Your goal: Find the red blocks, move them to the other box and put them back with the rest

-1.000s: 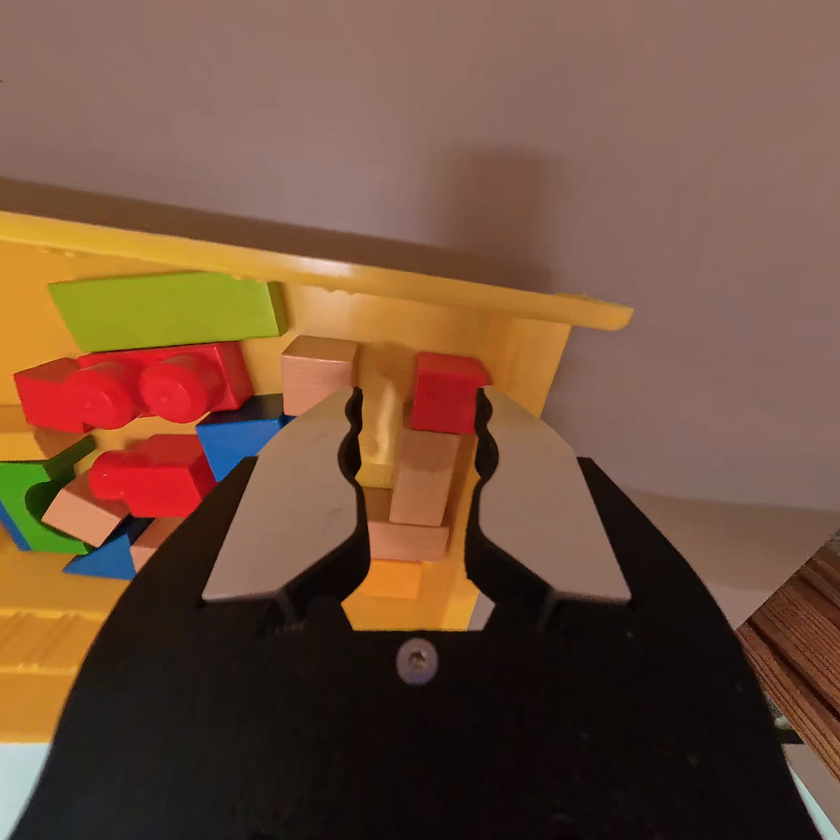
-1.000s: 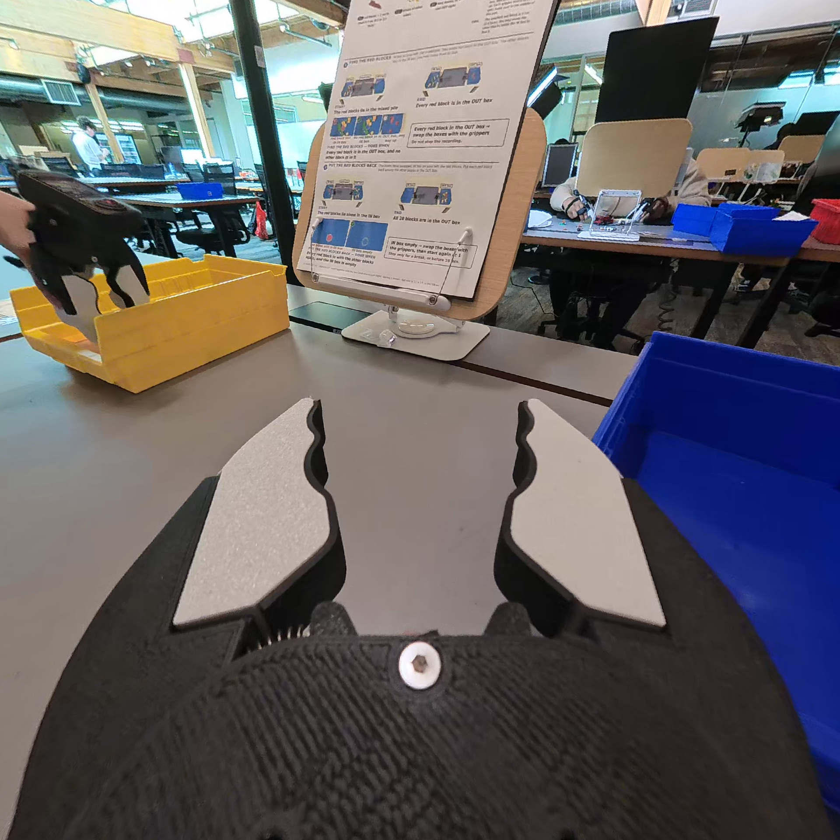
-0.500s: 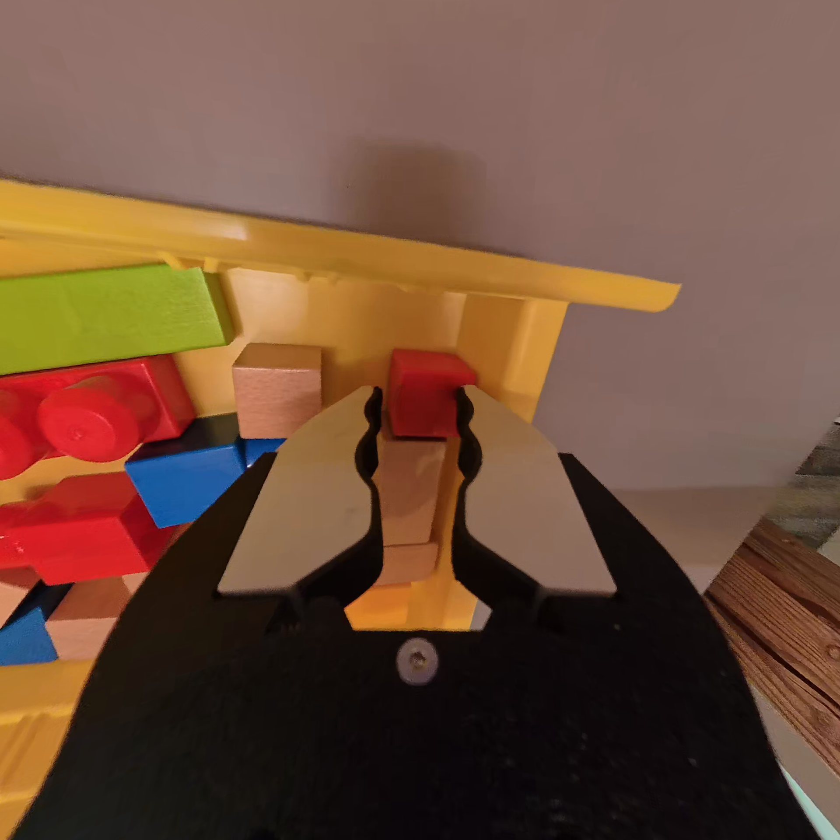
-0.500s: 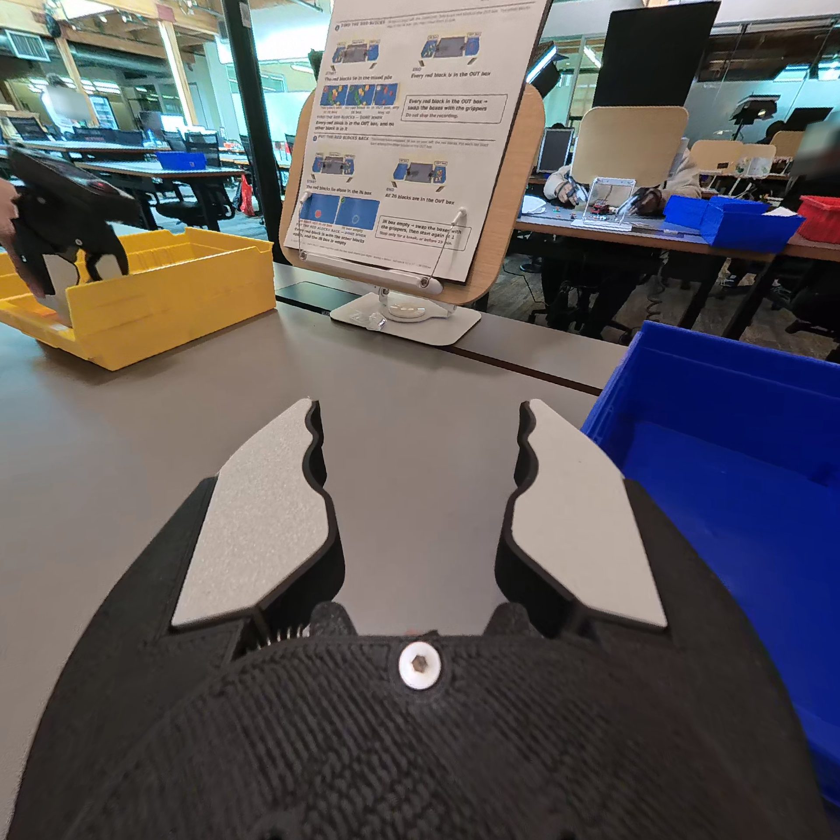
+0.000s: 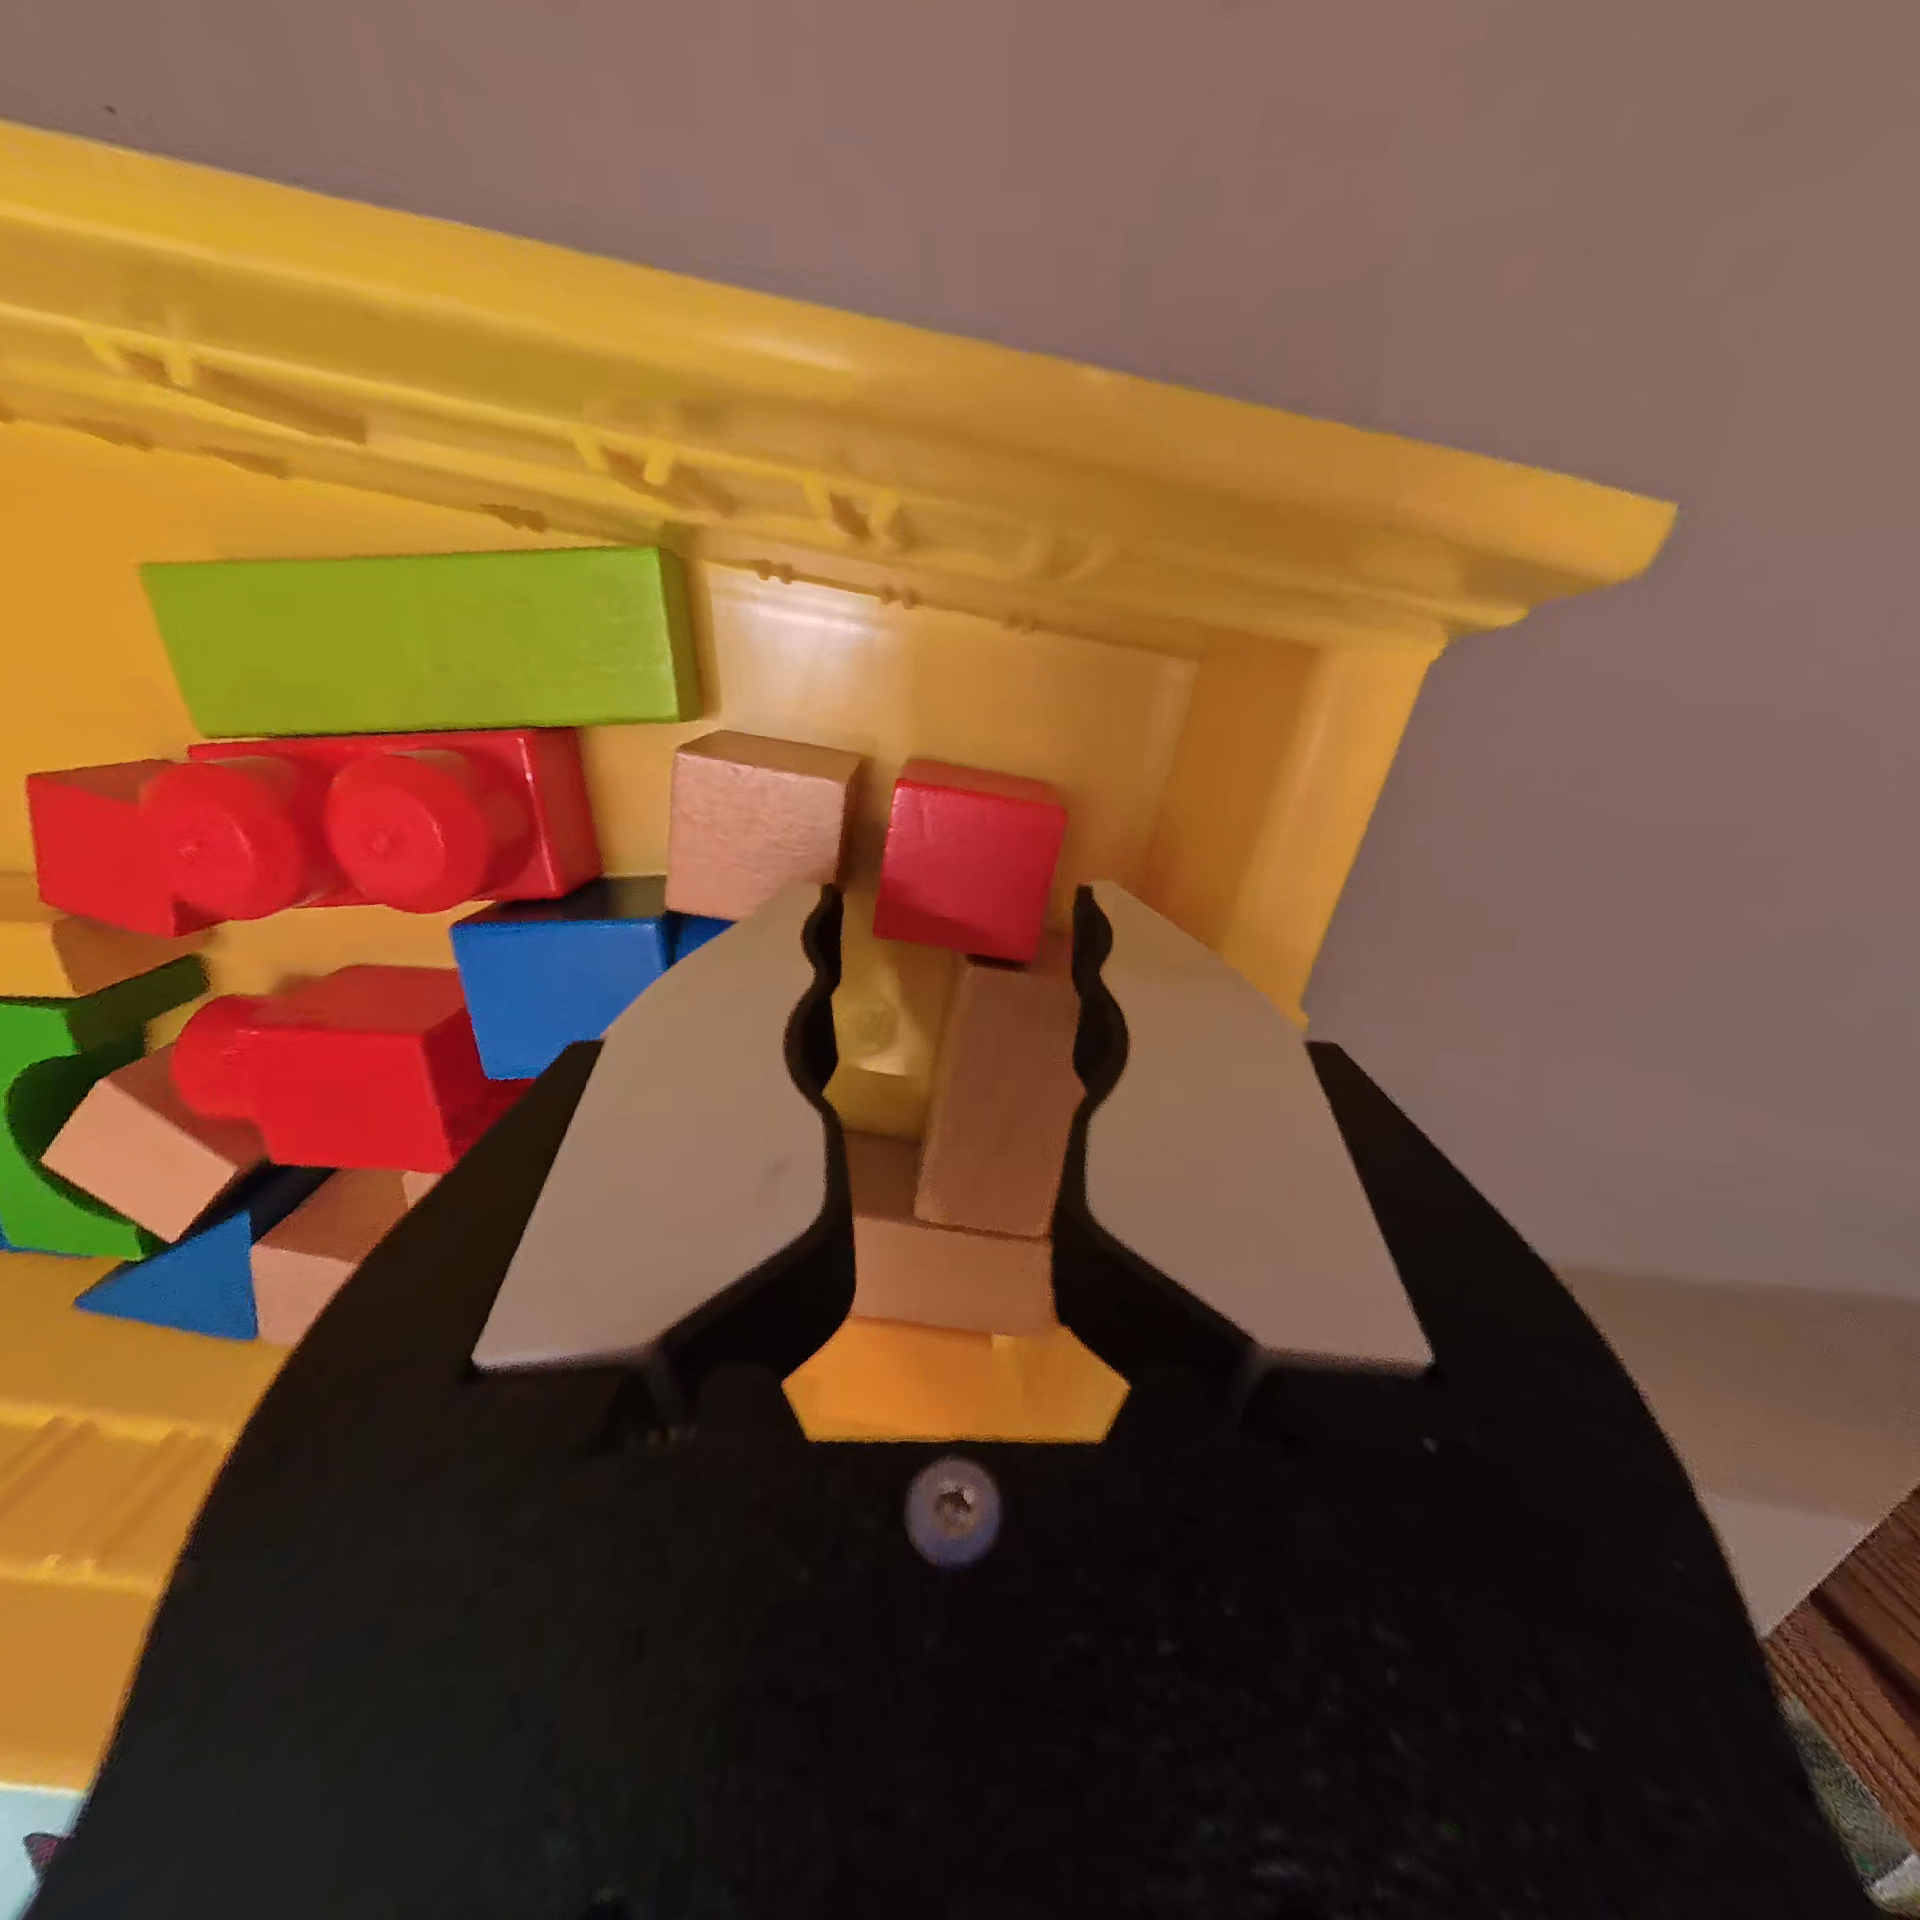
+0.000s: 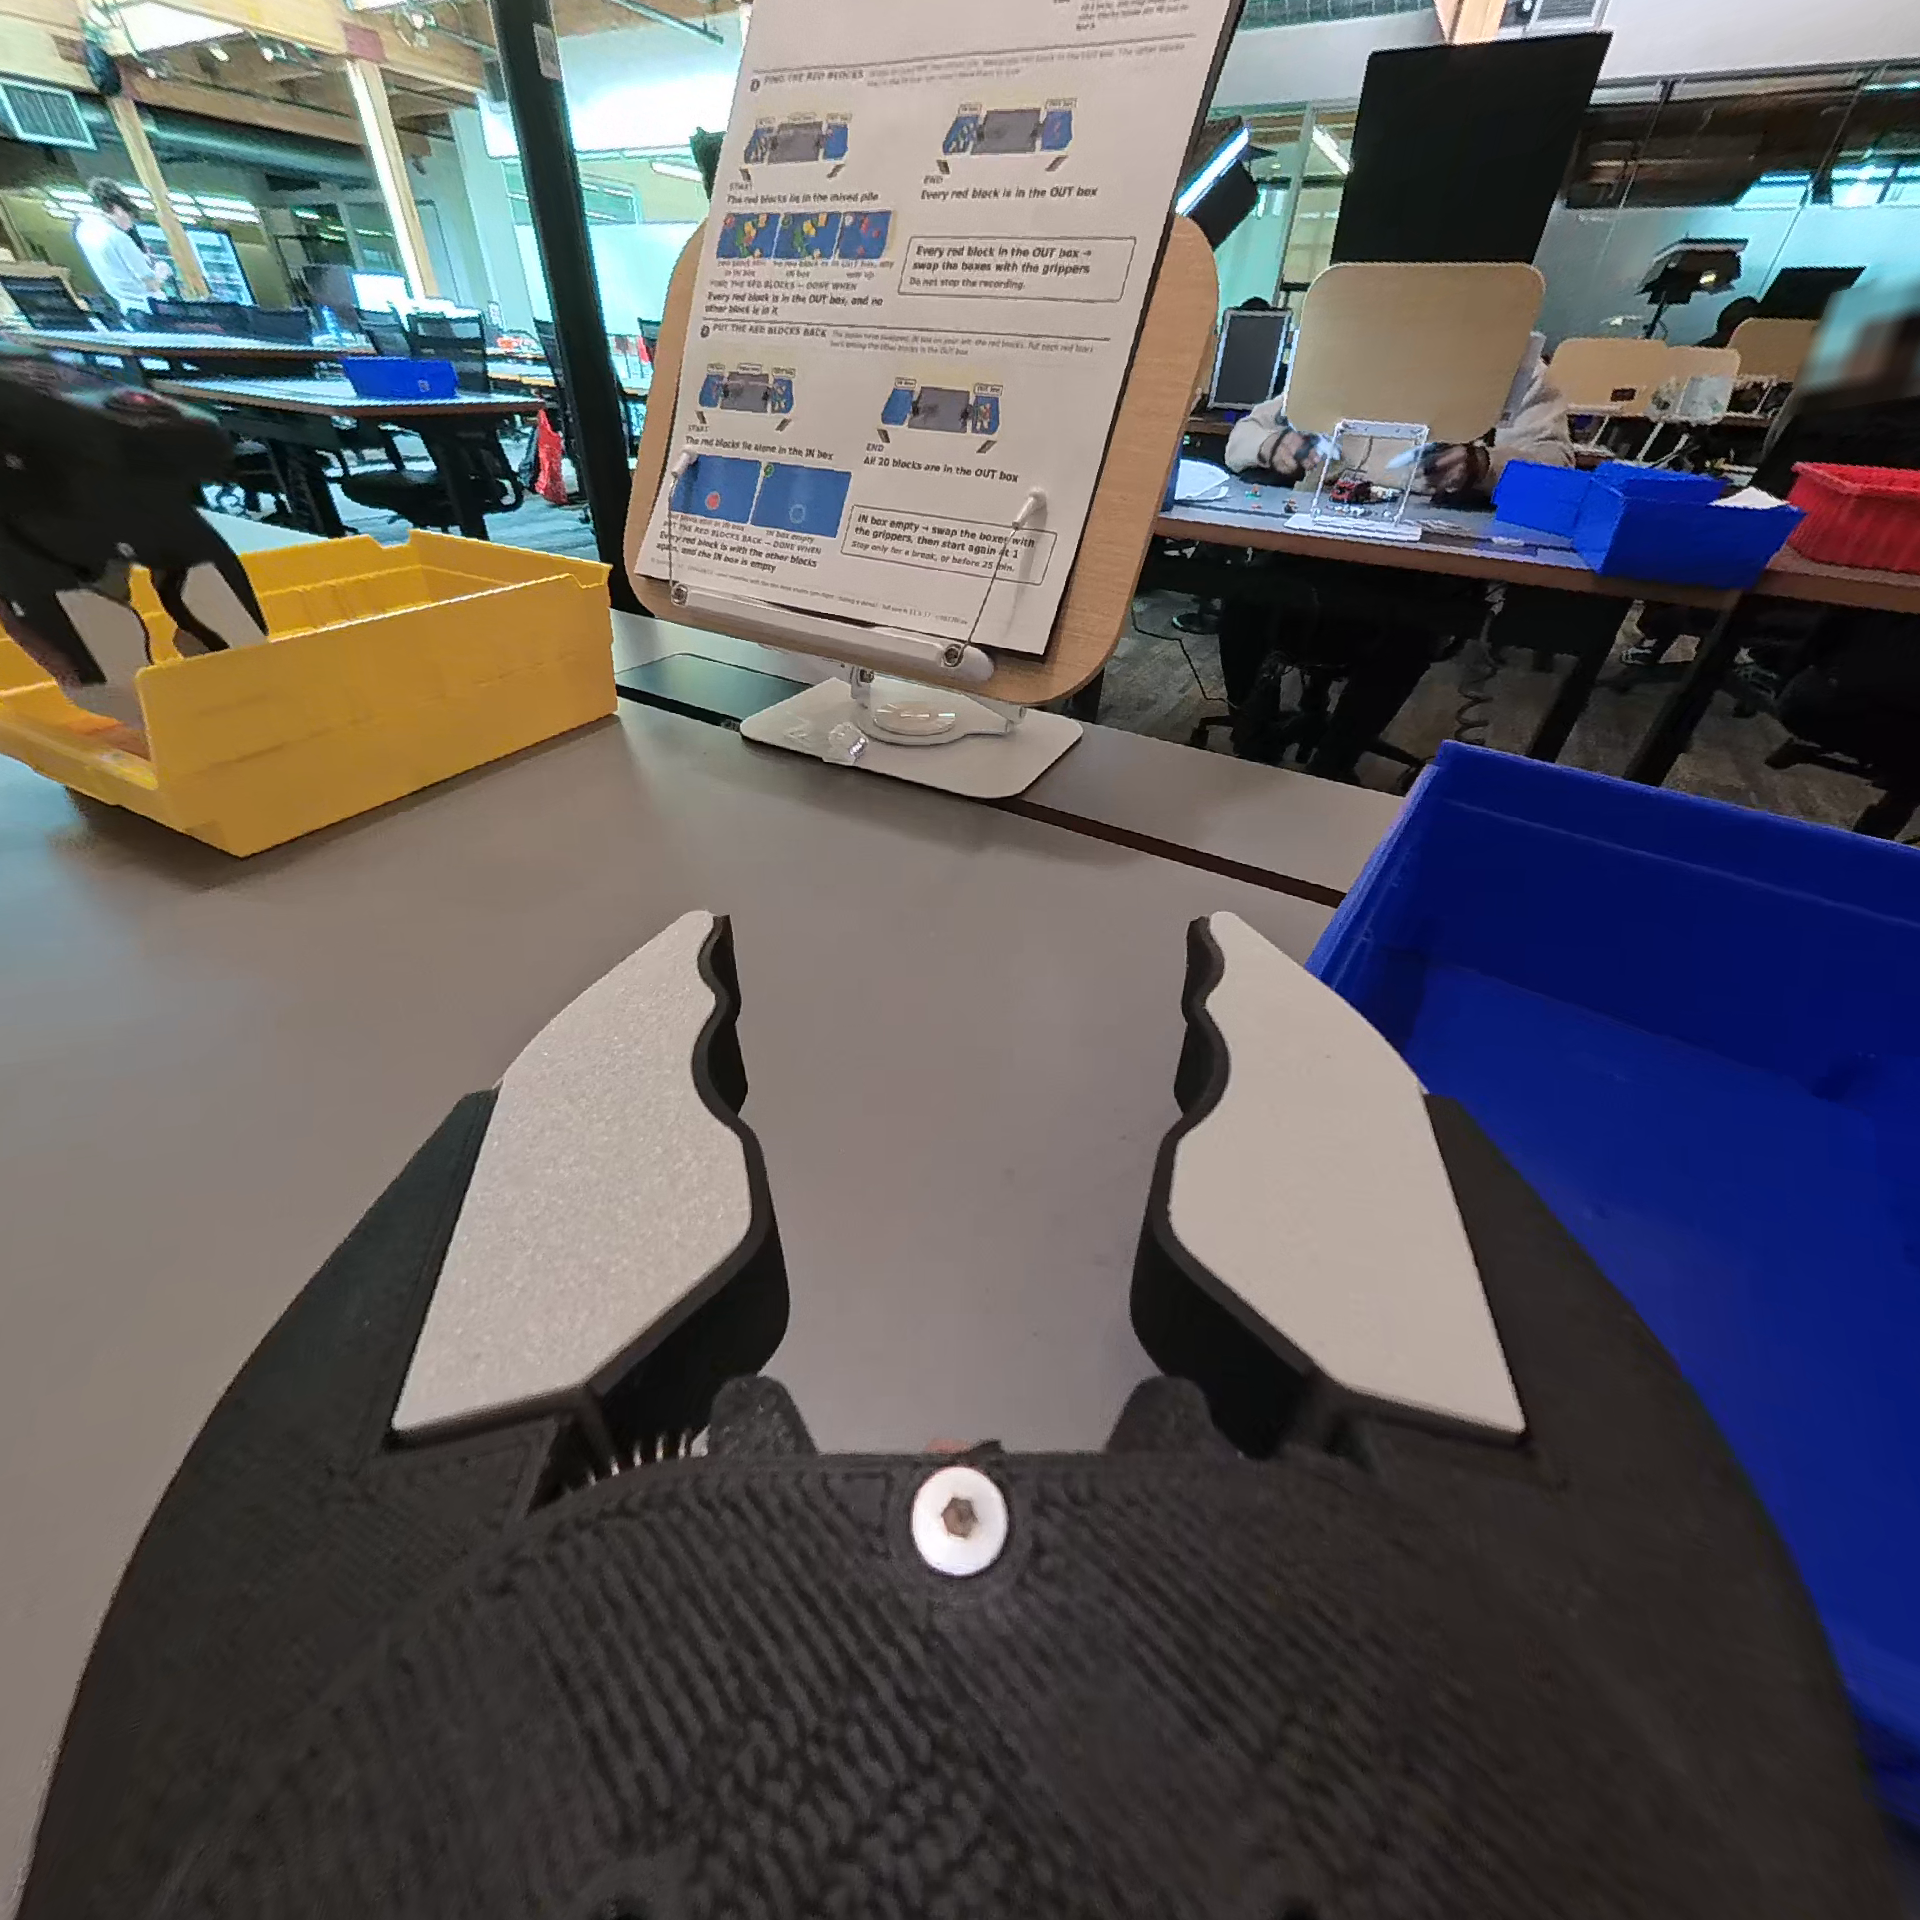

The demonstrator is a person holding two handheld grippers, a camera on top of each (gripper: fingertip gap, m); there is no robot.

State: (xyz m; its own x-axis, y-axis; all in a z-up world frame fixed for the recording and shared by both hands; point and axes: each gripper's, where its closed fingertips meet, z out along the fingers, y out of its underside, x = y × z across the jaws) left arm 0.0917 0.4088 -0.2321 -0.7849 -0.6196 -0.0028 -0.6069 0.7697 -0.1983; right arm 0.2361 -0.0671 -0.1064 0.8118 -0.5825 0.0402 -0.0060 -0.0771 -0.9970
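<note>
In the left wrist view my left gripper hangs over the right end of the yellow box. Its jaws are partly open. A small red cube sits tilted at the fingertips, resting on a plain wooden block, with a gap between it and the left pad. Two more red blocks lie to the left in the pile. My right gripper is wide open and empty above the grey table, just left of the blue box. The right wrist view also shows the left gripper dipping into the yellow box.
A green bar, a wooden cube and a blue block lie among the red ones. An instruction sheet on a wooden stand stands at the table's far edge between the boxes. People sit at desks behind.
The left jaws closed in around the red cube half a second ago and have opened wider again. The cube now sits tilted, still in the box. The right gripper has barely moved.
</note>
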